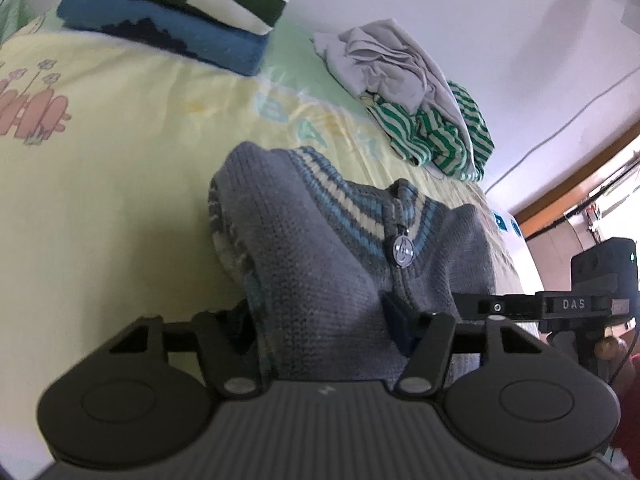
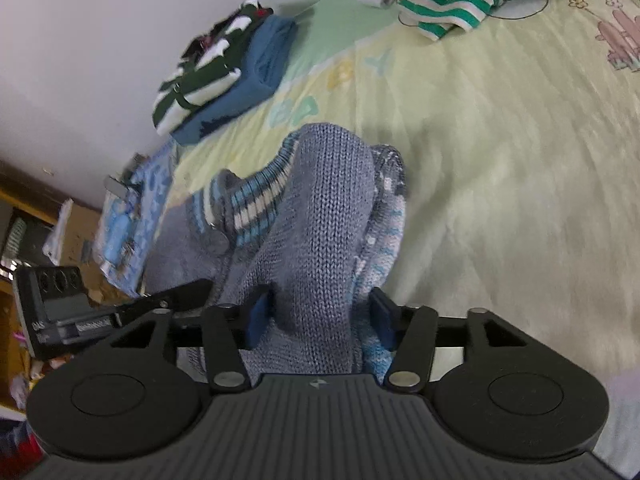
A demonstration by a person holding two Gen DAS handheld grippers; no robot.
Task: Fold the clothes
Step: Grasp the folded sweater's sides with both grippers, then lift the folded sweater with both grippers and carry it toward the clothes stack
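- The grey sweater point(image 1: 320, 248) lies bunched on the yellow bed sheet point(image 1: 120, 184), right in front of both grippers.
- The left gripper point(image 1: 320, 320) has its jaws partly closed, with a thick fold of the sweater squeezed between them.
- The right gripper point(image 2: 320, 320) is also partly closed, and its blue pads point(image 2: 256, 316) press on another thick fold of the sweater.
- Done so far: 2 folded clothes sit in a neat stack point(image 1: 176, 12) at 11 o'clock in the left view, well apart from the sweater.
- Still to do: the sweater is not flat or folded yet, I think.
- A grey shirt point(image 1: 388, 60) and a green striped top point(image 1: 436, 136) lie in a messy pile at 1 o'clock in the left view. They still need folding.
- So the job looks about half done.
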